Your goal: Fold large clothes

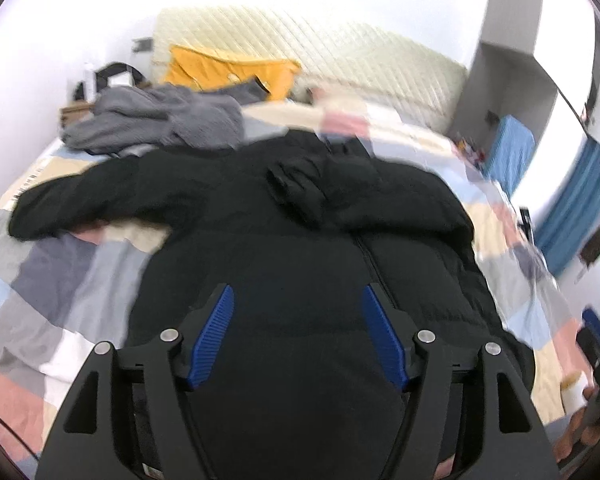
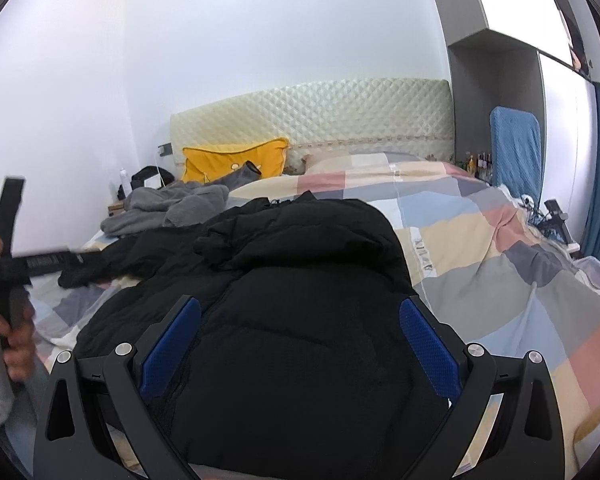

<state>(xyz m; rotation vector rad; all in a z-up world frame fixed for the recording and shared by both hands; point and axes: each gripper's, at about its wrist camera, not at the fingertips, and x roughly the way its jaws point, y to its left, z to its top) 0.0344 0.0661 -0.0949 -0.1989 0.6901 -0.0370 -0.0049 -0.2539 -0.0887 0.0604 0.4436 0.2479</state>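
Nearest: black puffer jacket (image 1: 300, 240) fills the space between my left gripper (image 1: 298, 334) fingers; jaws spread wide, holding nothing.
Right gripper (image 2: 300, 346): likewise agape above the jacket's hem, empty.
Jacket position: front up on the patchwork duvet (image 2: 500, 248), zipper (image 1: 374, 268) running toward 12 o'clock, one sleeve (image 1: 76, 200) stretched out to 9 o'clock.
Step, as I judge it: take the outstretched sleeve and fold it across the chest.
Doing it well: pinch near the cuff, lift low, lay it flat over the zipper.
Room: open duvet at 3 o'clock; grey garment (image 1: 152, 120) crowds 11 o'clock; yellow pillow (image 2: 236, 158) and headboard (image 2: 312, 114) at 12.
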